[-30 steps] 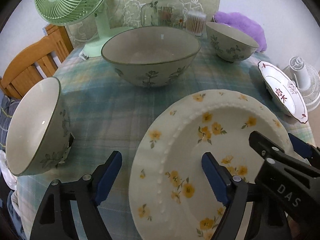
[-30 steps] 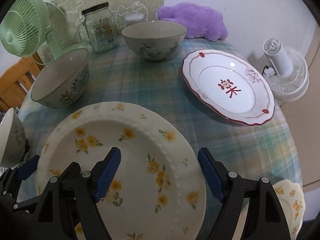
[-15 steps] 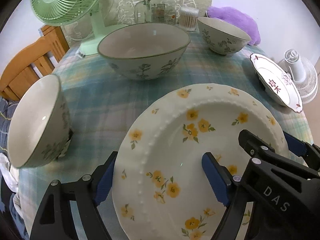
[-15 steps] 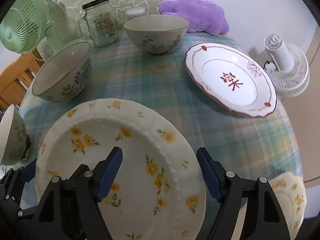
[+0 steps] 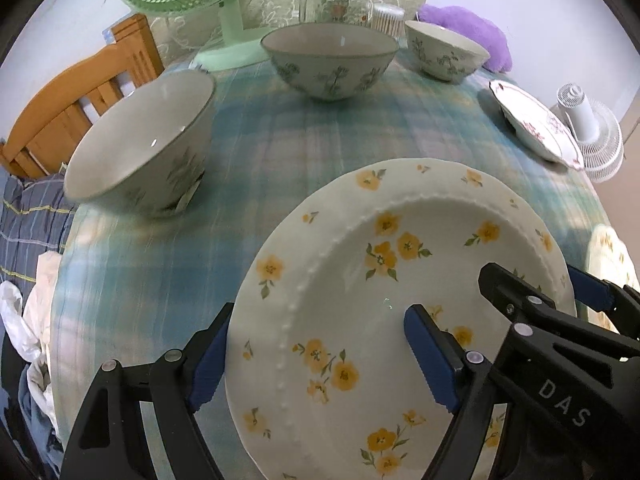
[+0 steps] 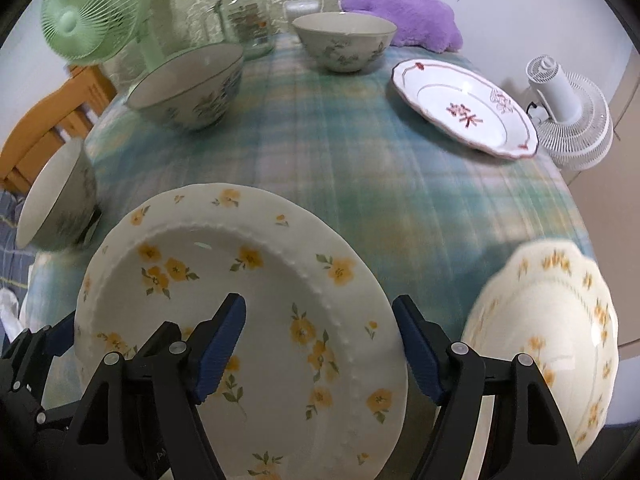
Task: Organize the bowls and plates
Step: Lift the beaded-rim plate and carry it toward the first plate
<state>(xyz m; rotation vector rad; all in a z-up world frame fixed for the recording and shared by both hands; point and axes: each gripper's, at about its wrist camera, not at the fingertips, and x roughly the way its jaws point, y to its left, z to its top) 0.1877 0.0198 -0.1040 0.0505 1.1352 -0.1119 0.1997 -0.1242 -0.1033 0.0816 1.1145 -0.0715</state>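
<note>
- Left wrist view: your left gripper (image 5: 320,356) points forward over the table (image 5: 304,148), its jaws spread wide on either side of the near-left rim of the yellow-flower plate (image 5: 400,304). One blue pad sits outside the rim, the other over the plate's well; whether either pad touches the china, you cannot tell.
- In the same view your right gripper (image 5: 560,292) comes in from the right, its fingers straddling the plate's far-right rim.
- Right wrist view: your right gripper (image 6: 324,344) is likewise spread open across the plate's (image 6: 240,320) near-right rim, one pad above the plate's face and one just outside the edge. A firm grasp cannot be told.
- Just right of that claw lies a scalloped yellow-flower plate (image 6: 560,328), blurred.
- Ahead and right of it rests the red-trimmed plate (image 6: 464,108).
- Ahead of your left claw stands a large floral bowl (image 5: 332,60), with a smaller bowl (image 5: 444,54) to its right.
- Ahead and left of your left claw stands a third bowl (image 5: 144,148).
</note>
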